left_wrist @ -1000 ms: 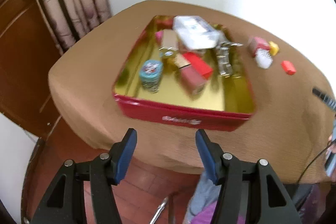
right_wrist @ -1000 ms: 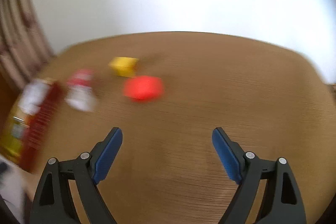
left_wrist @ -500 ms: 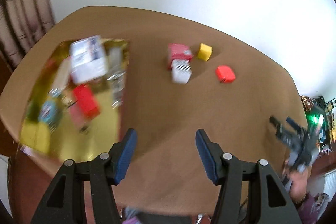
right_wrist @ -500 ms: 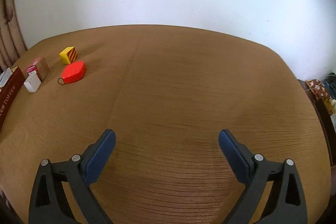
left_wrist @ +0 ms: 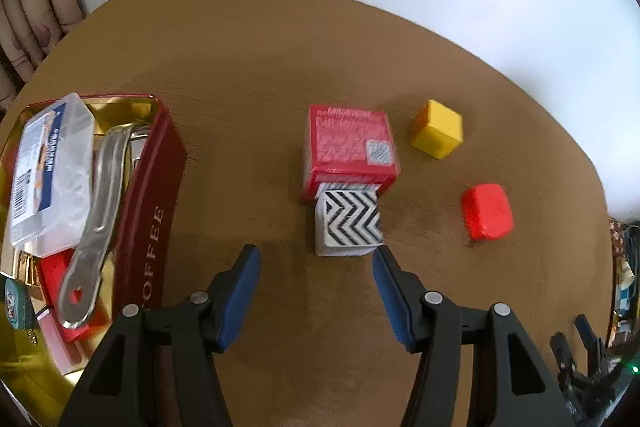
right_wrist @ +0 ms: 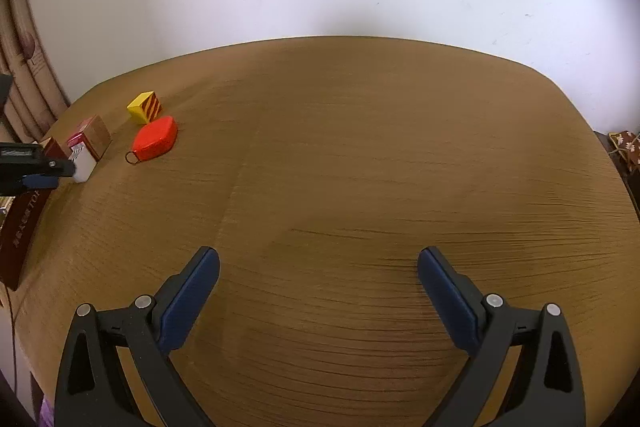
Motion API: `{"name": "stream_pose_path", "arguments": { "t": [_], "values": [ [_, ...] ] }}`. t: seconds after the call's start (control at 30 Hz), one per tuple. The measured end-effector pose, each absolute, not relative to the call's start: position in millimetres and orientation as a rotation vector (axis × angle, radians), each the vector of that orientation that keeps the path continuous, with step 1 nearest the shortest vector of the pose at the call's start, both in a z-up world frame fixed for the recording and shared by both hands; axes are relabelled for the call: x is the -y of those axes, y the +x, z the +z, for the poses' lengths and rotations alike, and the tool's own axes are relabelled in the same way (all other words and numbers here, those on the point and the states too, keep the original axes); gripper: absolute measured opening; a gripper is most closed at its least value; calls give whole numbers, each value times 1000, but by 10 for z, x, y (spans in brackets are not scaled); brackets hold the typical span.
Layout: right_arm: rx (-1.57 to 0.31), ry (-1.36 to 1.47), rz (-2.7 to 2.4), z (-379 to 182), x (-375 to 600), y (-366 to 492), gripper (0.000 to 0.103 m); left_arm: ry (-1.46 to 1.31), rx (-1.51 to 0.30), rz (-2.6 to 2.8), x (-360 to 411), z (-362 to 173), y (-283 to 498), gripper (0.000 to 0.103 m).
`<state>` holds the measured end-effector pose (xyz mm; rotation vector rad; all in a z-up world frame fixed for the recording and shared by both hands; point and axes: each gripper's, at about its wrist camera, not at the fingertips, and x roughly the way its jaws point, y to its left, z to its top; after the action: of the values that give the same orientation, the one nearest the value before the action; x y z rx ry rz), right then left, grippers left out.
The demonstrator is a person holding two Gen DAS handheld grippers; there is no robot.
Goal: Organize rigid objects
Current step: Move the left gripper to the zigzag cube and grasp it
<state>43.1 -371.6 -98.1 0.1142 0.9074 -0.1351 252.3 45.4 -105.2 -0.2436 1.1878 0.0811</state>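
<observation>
Hovering our spread left tongs before the chevron-patterned cube, we risk nudging the touching red box. Our right tongs (just widened, empty) wait apart.

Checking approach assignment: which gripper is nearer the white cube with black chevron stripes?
Left. The left gripper hangs open just short of the white cube with black chevron stripes. The right gripper is open over bare brown table, well off to the cube's side.

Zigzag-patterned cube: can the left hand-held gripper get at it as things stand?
Probably yes. The zigzag-patterned cube sits just ahead of the open left hand-held gripper, with nothing between. The red box touches only its far side.
</observation>
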Motion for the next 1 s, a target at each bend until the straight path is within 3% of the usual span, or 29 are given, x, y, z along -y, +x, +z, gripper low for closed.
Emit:
{"name": "stream_pose_path", "arguments": {
  "t": [0.5,1.0],
  "values": [
    [-933,109,-109,-984,3728,375,100,-227,-1175,107,-291,-1105,2841,60],
    [-940,103,-99,-1002,3715,408,101,-442,-1198,104,-647,-1137,3044,60]
  ]
}}
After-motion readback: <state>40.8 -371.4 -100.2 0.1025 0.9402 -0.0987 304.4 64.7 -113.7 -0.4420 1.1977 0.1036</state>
